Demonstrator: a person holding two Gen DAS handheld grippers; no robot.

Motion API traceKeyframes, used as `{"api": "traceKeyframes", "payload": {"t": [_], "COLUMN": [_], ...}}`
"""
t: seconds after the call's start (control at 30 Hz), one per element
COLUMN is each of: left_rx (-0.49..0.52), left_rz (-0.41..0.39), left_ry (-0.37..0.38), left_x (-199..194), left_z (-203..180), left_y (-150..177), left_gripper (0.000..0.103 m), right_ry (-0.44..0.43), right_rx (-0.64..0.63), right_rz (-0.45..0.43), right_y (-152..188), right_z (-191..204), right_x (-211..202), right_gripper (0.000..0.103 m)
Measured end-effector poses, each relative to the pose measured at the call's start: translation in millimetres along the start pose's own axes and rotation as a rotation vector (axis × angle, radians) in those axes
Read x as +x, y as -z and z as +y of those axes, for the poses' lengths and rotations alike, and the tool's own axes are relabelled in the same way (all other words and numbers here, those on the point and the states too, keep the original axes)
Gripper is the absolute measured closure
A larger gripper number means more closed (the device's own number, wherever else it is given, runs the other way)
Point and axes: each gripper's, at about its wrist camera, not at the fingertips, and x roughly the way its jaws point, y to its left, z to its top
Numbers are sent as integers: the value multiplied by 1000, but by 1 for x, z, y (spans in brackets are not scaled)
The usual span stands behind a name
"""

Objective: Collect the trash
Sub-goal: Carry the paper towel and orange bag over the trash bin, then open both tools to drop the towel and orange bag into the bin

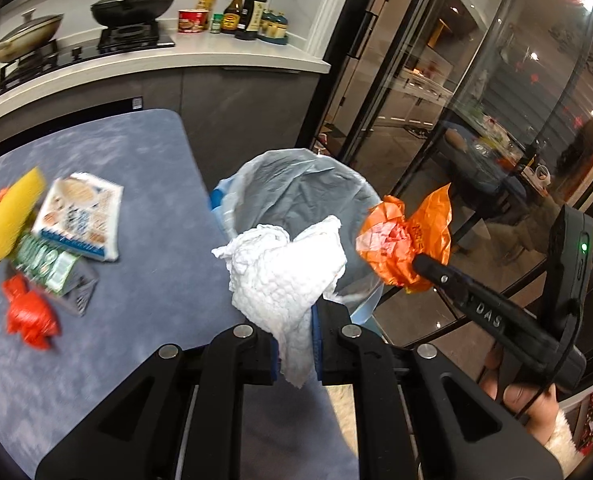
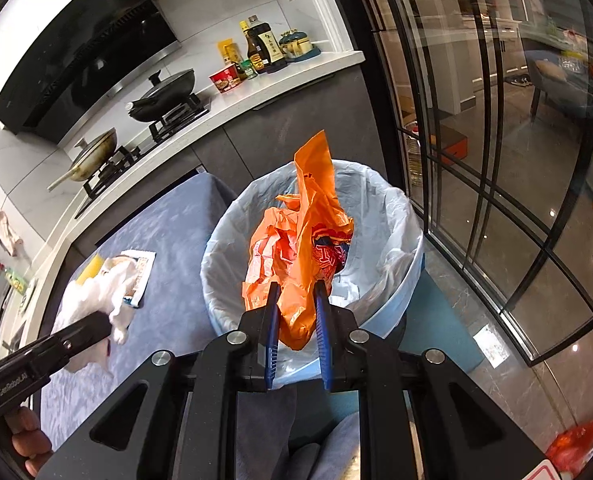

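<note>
Gripping white paper towel (image 1: 284, 276) w/ left gripper (image 1: 294, 344), right gripper (image 2: 296, 312) clamped on orange bag (image 2: 300, 236), both over lined bin (image 2: 392, 224).

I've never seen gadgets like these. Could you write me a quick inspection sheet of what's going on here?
Surface: blue-grey velvety table top, bin beside its edge.
Job's things: crumpled white paper towel; crumpled orange plastic bag; pale blue bin with translucent liner.
Clutter: blue-and-white snack packet, yellow wrapper, green wrapper, red crumpled wrapper on the table.
Grippers: left gripper shut on the towel; right gripper shut on the bag, over the bin.
Cables: black cable on the right gripper's handle.
Surroundings: stove with black lidded wok, sauce bottles, glass doors.
</note>
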Motion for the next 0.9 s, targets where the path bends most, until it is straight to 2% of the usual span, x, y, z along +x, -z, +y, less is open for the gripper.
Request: {"api": "traceKeyframes", "payload": {"t": [0.4,0.47,0.53,0.57,0.6,0.9], "left_rx": [41,36,40,40,34,-15], "left_rz": [47,67,70,65,56,6], "left_ry": [41,36,32,13,1,-48], "left_x": [75,87,96,98,98,67], "left_z": [-20,-20,-21,-20,-19,3], "left_y": [-31,-34,-36,-36,-37,-35], "left_gripper": [92,91,78,60,48,45], "right_ry": [31,36,48,59,60,62], "right_rx": [-1,12,18,20,23,-10], "right_rz": [28,44,54,53,53,23], "right_y": [-20,-22,-24,-24,-25,-24], "right_z": [-13,-17,-18,-19,-19,-4], "right_x": [39,48,55,57,59,45], "right_gripper": [87,84,79,77,74,73]}}
